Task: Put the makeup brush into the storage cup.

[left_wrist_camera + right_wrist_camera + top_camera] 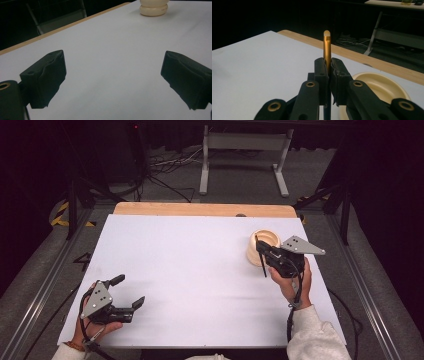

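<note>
Nearest us, our left gripper [128,292] rests by the near left corner of the tabletop [200,270], jaws spread wide with nothing between them; we judge it is parked there to stay clear of the work. Farther off, toward the far right side, our right gripper [261,251] is clenched on a slim pen-like stick [327,48] with a gold shaft and pale tip, pinched mid-length so both ends stick out and it can be steered. Just beyond it stands the cream ribbed bowl [264,247], near the far right corner, probably where the stick is headed.
</note>
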The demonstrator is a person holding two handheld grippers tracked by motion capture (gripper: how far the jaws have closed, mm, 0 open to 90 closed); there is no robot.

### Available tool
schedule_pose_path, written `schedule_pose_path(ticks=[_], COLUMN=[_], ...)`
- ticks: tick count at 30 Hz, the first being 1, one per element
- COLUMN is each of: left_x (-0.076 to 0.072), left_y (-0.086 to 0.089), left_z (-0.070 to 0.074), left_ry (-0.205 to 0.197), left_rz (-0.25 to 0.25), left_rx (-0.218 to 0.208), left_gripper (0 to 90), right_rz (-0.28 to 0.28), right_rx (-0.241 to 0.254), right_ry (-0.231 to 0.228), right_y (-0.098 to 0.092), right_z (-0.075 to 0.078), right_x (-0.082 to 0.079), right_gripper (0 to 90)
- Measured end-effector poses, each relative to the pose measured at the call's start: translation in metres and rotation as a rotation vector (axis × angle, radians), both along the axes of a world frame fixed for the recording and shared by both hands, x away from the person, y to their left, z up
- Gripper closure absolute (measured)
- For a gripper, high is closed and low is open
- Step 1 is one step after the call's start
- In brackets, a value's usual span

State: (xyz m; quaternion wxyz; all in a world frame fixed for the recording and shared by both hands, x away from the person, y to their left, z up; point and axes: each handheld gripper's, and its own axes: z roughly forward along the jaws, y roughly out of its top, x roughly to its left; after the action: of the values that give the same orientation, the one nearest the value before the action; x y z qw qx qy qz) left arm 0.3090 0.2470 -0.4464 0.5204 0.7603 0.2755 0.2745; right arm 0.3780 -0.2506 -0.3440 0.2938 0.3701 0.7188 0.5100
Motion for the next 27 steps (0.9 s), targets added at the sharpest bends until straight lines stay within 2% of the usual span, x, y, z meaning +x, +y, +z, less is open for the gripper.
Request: schedule_pose_path(ticks=[8, 15, 27], left_x=[0.0, 0.0, 0.0], left_y=[0.0, 0.0, 0.0], left_z=[-0.001, 0.0, -0.001], left_ry=[0.002, 0.001, 0.004], left_rz=[0.003, 0.001, 0.001], left_rx=[-0.012, -0.004, -0.004], left_gripper=[7.0, 6.9, 6.9], right_rz=[0.009, 0.005, 0.0], right_rx=[0.022, 0.053, 0.083], right_ry=[-0.043, -0.096, -0.139], right_y=[-0.001, -0.003, -0.007], right_z=[0.003, 0.009, 0.016], right_x=[0.0, 0.0, 0.005], right_gripper=[84.0, 84.1, 84.0])
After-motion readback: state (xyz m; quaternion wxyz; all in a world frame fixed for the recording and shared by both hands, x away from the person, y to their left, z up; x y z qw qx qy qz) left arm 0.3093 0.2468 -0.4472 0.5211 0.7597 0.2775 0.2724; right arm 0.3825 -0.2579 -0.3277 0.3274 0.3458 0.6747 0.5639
